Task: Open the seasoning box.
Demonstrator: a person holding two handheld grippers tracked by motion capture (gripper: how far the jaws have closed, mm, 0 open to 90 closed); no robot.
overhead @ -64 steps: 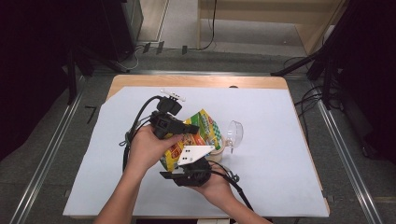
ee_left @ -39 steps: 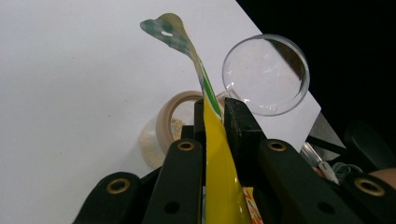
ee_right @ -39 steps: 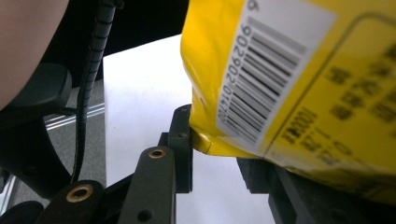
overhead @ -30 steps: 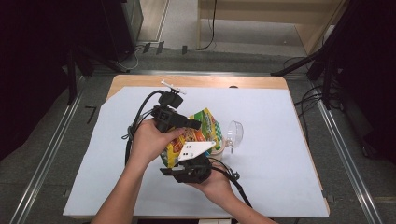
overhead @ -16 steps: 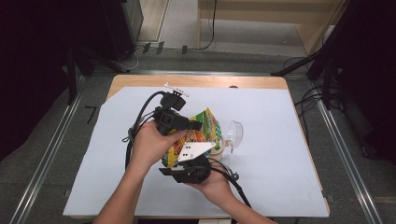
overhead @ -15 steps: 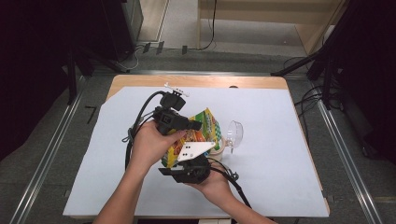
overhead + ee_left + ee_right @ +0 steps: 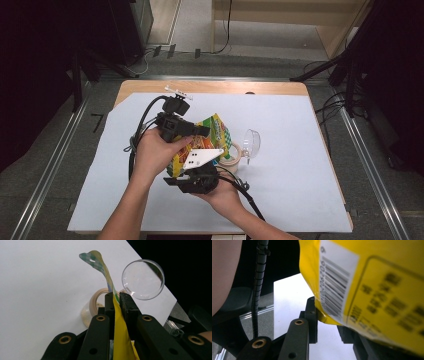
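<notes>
You had the snack bag (image 7: 212, 135) lifted off the white sheet (image 7: 300, 150) near the table's middle, tipped toward the glass jar (image 7: 231, 152) just right of it. Your left gripper (image 7: 115, 298) was clamped flat on the bag's thin upper seam; your right gripper (image 7: 328, 322) pinched its lower corner by the barcode. The jar's clear lid (image 7: 143, 279) lay off to its right, so opening was done. Pouring seemed the step left; I couldn't tell whether anything was coming out. The bag looked yellow, glossy and crinkled, with green checks near the top.
</notes>
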